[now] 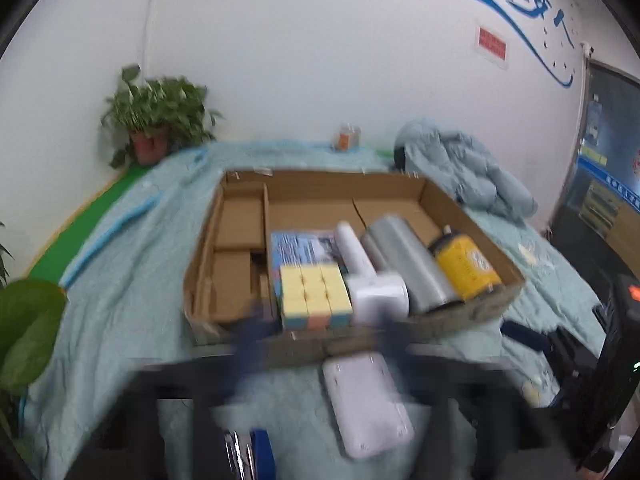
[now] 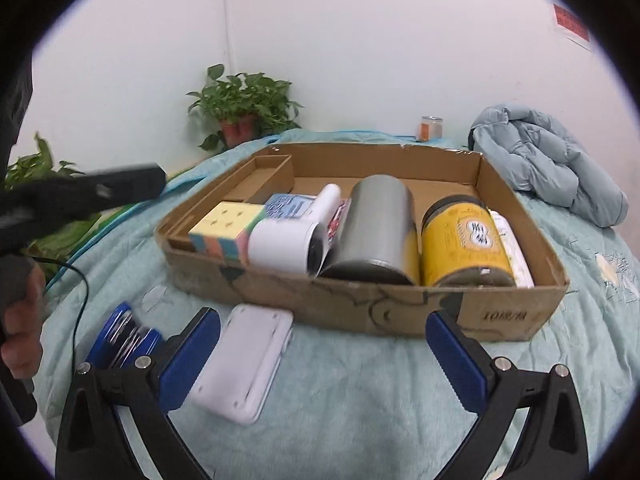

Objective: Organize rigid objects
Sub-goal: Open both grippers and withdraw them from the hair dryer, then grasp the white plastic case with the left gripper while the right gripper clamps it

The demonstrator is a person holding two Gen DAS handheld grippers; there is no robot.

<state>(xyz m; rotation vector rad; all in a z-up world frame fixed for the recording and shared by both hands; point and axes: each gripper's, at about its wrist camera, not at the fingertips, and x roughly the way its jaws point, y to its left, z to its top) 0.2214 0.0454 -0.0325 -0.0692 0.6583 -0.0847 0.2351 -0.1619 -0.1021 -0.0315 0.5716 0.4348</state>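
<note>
1. The right gripper [image 2: 322,332] is spread wide and holds nothing; the left gripper [image 1: 316,344] is too blurred to tell.
2. The cardboard tray [image 2: 516,200] holds a cube [image 2: 224,236], white roller [image 2: 286,246], steel cylinder [image 2: 374,228] and yellow can [image 2: 464,242].
3. A white flat case [image 2: 244,364] lies on the cloth just beside the right gripper's left finger.

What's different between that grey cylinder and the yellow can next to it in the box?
The grey cylinder is plain dull metal with no print; the yellow can carries a bright label with writing. The grey cylinder looks taller and wider than the yellow can. The yellow can has a dark lid band at its far end; the grey cylinder shows none. Both lie on their sides, side by side, in the cardboard box.
</note>
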